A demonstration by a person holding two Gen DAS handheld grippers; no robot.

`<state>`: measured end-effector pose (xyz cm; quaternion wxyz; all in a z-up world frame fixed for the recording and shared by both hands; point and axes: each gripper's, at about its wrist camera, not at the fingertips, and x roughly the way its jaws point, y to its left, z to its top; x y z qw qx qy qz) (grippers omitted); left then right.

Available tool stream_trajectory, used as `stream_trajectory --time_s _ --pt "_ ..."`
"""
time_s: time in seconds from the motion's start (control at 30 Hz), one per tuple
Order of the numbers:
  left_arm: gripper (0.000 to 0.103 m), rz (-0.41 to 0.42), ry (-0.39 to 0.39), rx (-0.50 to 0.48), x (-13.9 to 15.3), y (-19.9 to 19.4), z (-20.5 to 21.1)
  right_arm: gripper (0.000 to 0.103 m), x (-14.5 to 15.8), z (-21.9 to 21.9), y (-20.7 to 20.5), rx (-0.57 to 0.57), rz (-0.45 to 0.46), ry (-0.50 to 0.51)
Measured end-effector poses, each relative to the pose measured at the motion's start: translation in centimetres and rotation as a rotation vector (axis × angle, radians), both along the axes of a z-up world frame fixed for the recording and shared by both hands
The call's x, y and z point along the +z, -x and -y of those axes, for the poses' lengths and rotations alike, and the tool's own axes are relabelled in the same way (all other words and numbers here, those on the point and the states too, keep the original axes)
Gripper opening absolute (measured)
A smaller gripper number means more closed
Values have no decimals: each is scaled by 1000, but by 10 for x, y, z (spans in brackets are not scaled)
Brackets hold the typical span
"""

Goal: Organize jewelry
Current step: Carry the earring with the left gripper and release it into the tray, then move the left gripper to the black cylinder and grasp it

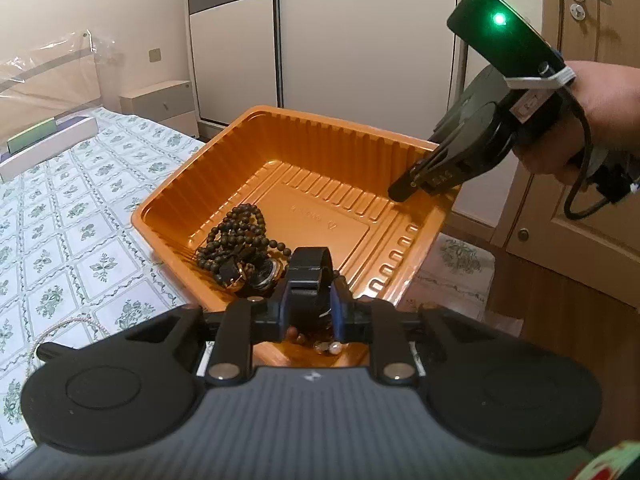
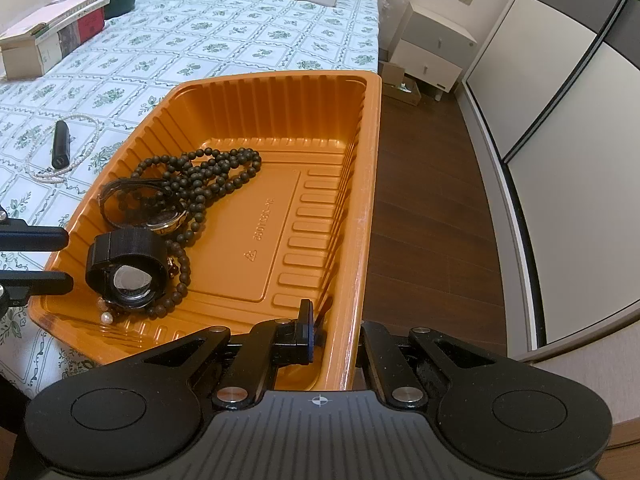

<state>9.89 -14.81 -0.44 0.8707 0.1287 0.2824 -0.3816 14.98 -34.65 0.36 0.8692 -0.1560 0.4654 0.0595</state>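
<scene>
The black watch lies in the orange tray, at its near-left corner beside the dark beads. The left claw, slightly spread and clear of it, sits at the watch's nine o'clock. The right claw pinches the tray's right wall.

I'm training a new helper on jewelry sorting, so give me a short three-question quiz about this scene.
1. True or false: the pearl necklace lies inside the orange tray.
2. What is the right gripper clamped on? A) the tray's wall B) the bead necklace C) a watch
3. What lies across the pearl necklace?
Key: 1 false, it lies on the bed sheet; 2 A; 3 a black tube.
</scene>
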Motion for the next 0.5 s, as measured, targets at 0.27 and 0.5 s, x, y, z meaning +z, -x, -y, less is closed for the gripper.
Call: stream_trajectory --time_s 0.27,0.5 --pt "19 1 -12 80 -4 -4 -32 3 0 0 0 0 0 0" --pt "19 -18 -66 248 -20 -18 -83 3 1 -1 0 1 -1 1"
